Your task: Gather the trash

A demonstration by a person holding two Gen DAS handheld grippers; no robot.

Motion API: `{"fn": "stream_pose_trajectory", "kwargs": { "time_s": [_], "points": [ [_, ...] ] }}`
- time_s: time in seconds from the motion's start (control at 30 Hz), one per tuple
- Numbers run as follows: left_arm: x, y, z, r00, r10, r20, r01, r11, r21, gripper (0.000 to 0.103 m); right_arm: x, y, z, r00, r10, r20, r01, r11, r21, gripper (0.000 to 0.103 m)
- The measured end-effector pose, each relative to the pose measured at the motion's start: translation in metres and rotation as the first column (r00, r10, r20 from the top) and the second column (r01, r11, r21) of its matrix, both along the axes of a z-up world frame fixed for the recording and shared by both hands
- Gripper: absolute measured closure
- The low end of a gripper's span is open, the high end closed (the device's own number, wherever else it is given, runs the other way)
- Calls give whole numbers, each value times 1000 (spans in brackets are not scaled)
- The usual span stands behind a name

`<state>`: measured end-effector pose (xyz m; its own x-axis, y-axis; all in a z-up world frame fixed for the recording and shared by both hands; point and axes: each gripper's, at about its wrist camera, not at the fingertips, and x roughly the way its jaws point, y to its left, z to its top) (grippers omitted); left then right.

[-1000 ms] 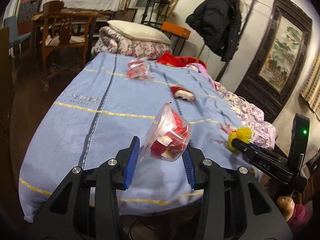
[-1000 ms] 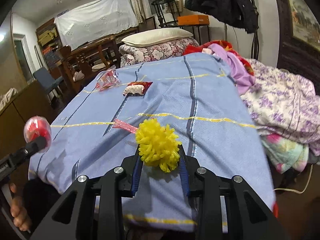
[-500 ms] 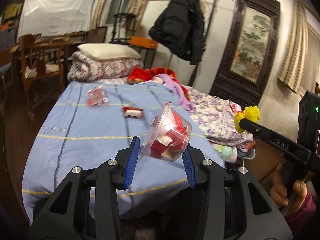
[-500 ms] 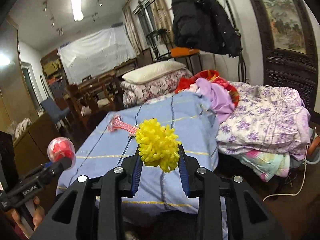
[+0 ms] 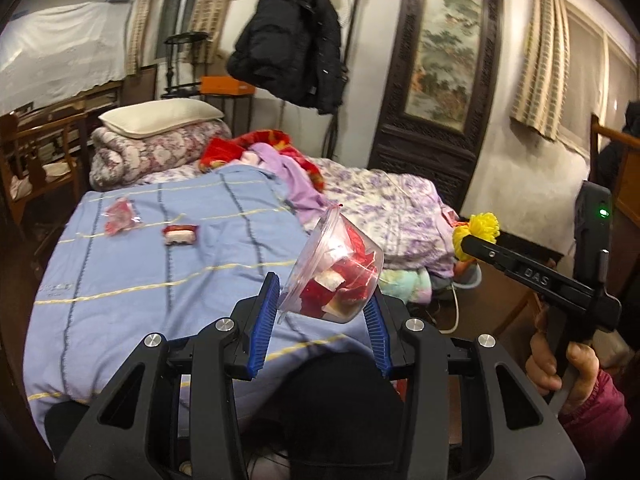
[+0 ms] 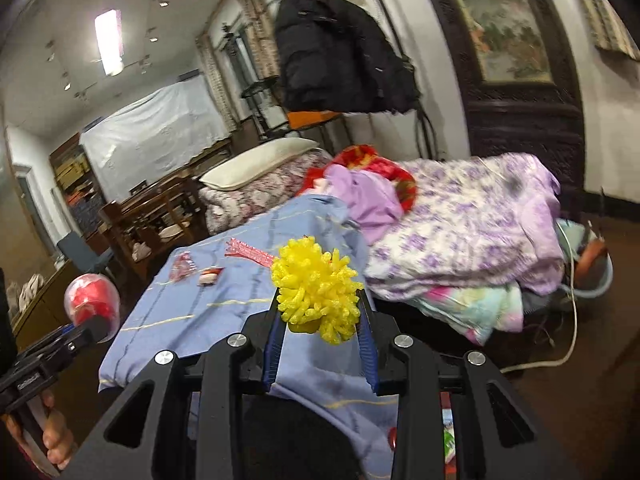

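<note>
My left gripper (image 5: 322,300) is shut on a clear plastic cup (image 5: 336,272) stuffed with red and white wrappers, tilted to the left above the near end of the bed. My right gripper (image 6: 320,312) is shut on a yellow pom-pom (image 6: 316,292) with a red strip (image 6: 248,252) sticking out behind it. Each wrist view also catches the other side: the pom-pom (image 5: 478,230) at the right, the cup (image 6: 92,300) at the left. A red wrapper (image 5: 120,220) and a red-and-white packet (image 5: 180,235) lie on the blue blanket (image 5: 160,280).
A purple floral quilt pile (image 5: 392,216) covers the bed's right side, with a pillow (image 5: 160,116) on rolled bedding at the head. A black jacket (image 5: 292,36) hangs behind. A wooden chair (image 5: 36,168) stands left; a white cable (image 6: 560,344) trails on the floor. A dark shape (image 5: 332,400) sits below the grippers.
Both grippers have risen and swung to the right, so the bed now lies further left and lower. The cup and the pom-pom stay gripped; the wrappers on the blanket have not moved.
</note>
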<state>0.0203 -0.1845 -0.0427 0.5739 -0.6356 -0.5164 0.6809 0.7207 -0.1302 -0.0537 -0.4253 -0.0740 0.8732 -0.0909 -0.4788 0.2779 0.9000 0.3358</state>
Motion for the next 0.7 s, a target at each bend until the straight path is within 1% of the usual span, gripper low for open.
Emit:
{"fn": "stream_pose_trajectory", "kwargs": {
  "time_s": [0.13, 0.2, 0.27, 0.33, 0.37, 0.4, 0.43, 0.47, 0.5, 0.57, 0.7],
  "points": [
    [-2, -28, -12, 999, -47, -13, 47, 998, 40, 61, 1, -33, -31, 996, -48, -71, 52, 998, 47, 70],
    [-1, -42, -20, 997, -70, -27, 71, 996, 61, 61, 3, -50, -57, 988, -75, -135, 85, 994, 72, 69],
    [1, -54, -28, 995, -85, -42, 88, 993, 78, 61, 9, -64, -85, 973, -86, -213, 108, 990, 91, 68],
    [4, -68, -39, 993, -102, -66, 108, 989, 101, 61, 16, -78, -115, 949, -84, -303, 126, 984, 122, 66],
    [5, -74, -43, 991, -108, -74, 115, 987, 111, 61, 17, -83, -126, 938, -83, -335, 137, 980, 141, 58],
    [6, -79, -47, 990, -114, -81, 124, 985, 122, 61, 15, -91, -137, 925, -90, -369, 165, 970, 177, 46],
    [7, -84, -49, 989, -119, -85, 130, 983, 131, 61, 12, -95, -141, 925, -93, -369, 178, 963, 204, 42],
    [7, -90, -53, 988, -127, -88, 138, 980, 142, 61, 5, -102, -143, 935, -93, -343, 185, 951, 247, 40],
    [7, -94, -55, 987, -132, -91, 145, 978, 149, 61, 0, -108, -139, 943, -100, -317, 189, 946, 262, 39],
    [7, -107, -62, 984, -150, -101, 165, 972, 168, 61, -11, -113, -125, 953, -130, -274, 198, 951, 238, 38],
    [7, -136, -80, 973, -185, -139, 212, 955, 208, 61, -34, -118, -96, 966, -193, -173, 223, 958, 179, 30]
  ]
}}
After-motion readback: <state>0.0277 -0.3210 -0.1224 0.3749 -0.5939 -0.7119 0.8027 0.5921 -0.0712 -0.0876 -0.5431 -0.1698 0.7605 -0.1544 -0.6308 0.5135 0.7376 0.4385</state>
